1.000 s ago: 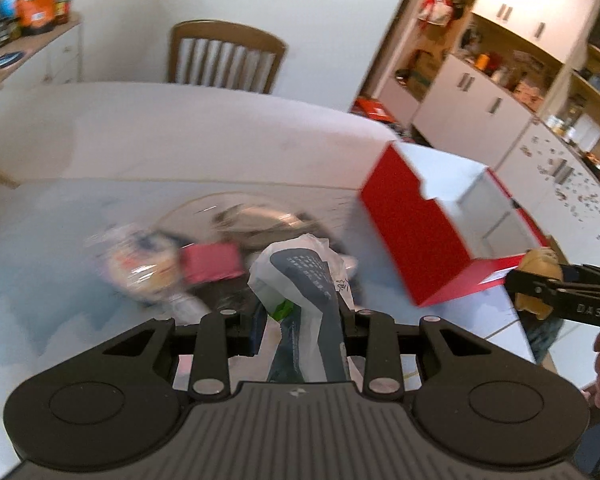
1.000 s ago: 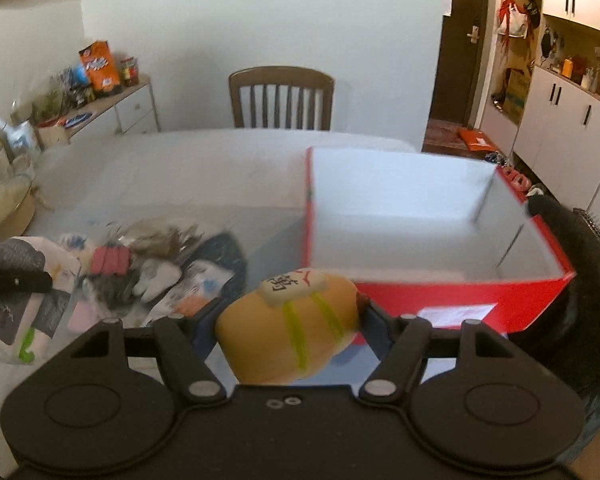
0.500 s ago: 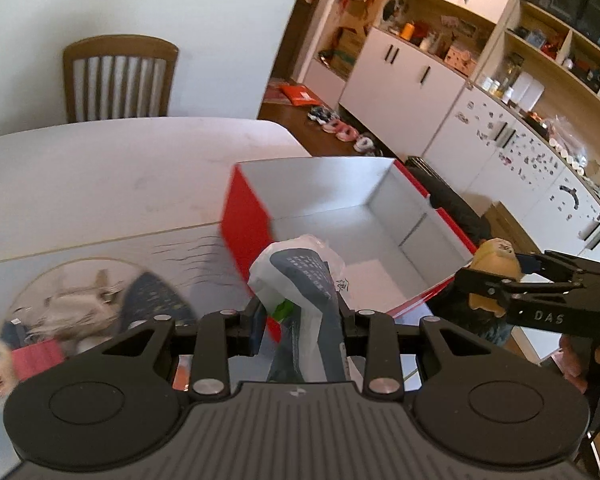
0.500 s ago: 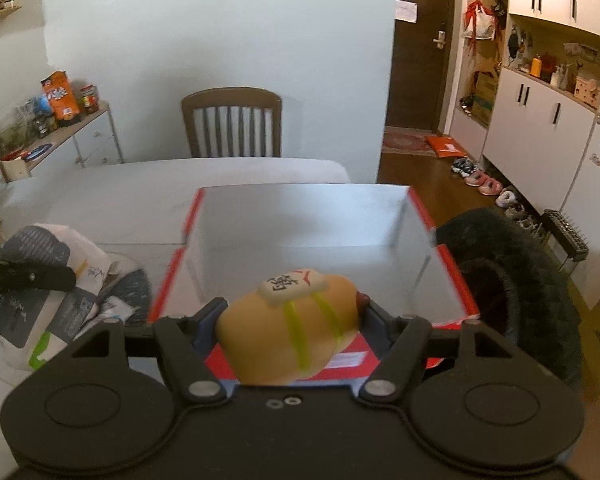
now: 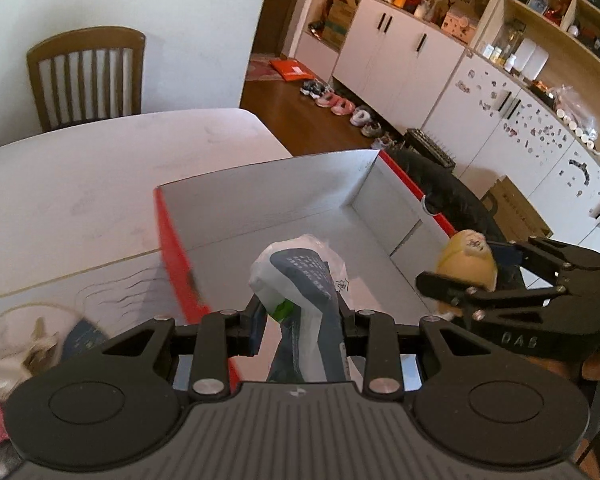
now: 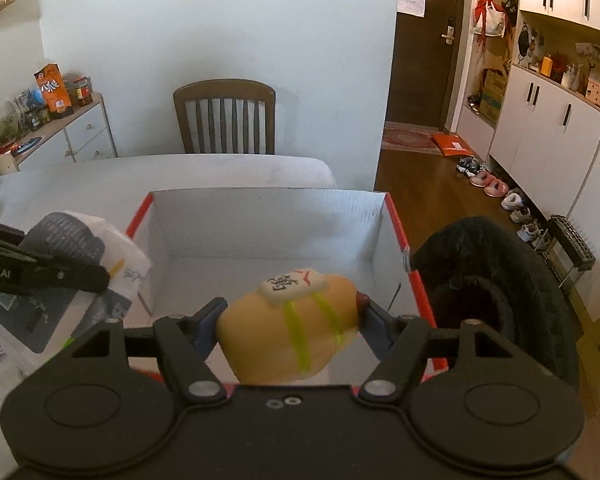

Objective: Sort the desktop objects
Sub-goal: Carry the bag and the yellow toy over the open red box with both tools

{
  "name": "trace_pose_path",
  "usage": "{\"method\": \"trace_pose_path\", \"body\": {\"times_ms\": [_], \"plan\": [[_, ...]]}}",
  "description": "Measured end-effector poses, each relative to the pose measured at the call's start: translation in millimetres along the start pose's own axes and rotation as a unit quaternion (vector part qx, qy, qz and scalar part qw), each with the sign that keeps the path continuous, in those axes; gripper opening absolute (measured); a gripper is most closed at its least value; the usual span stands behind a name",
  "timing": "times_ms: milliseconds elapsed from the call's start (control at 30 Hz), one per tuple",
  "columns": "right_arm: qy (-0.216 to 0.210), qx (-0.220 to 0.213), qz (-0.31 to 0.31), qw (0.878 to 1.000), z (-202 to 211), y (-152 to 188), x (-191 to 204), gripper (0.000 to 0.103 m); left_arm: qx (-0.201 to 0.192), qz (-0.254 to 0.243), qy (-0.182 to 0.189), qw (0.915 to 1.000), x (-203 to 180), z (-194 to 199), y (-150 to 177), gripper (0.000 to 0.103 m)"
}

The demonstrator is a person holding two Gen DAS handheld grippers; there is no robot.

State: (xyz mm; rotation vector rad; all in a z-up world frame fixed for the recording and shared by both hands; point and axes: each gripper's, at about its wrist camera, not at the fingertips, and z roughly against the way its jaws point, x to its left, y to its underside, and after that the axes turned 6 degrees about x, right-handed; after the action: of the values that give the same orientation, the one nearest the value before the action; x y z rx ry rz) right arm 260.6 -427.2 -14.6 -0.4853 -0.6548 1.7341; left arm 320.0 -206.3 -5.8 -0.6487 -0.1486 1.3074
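My left gripper is shut on a white and grey plastic pouch and holds it over the near left part of the red box with the white inside. The pouch also shows in the right wrist view. My right gripper is shut on a yellow squishy toy with a mahjong tile on top, held above the box's near edge. The toy shows in the left wrist view at the right of the box.
Loose small items lie on a round mat at the table's left. A wooden chair stands behind the table. A black cushioned seat is right of the box. A sideboard with snacks stands at the far left.
Both grippers have swung right from the pile of items to the red box, each carrying its object. The box now fills the middle of both views.
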Motion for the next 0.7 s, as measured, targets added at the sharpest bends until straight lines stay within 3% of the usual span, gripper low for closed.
{"method": "trace_pose_path", "body": {"times_ms": [367,533,700], "plan": [[0.001,0.049,0.016,0.999,-58.2,-6.2,-18.3,0.07,0.029,-0.002,-0.035,0.999,-7.8,-73.8,-17.0,0.031],[-0.008,0.081,0.041,0.996,-82.5,-3.9,-16.0,0.07,0.033,-0.035,-0.058,0.9972,-18.0,-93.2,-24.4,0.031],[-0.015,0.108,0.065,0.992,-99.1,-7.4,-10.1,0.07,0.074,-0.035,-0.07,0.9942,-18.3,-121.5,-40.4,0.031]]}}
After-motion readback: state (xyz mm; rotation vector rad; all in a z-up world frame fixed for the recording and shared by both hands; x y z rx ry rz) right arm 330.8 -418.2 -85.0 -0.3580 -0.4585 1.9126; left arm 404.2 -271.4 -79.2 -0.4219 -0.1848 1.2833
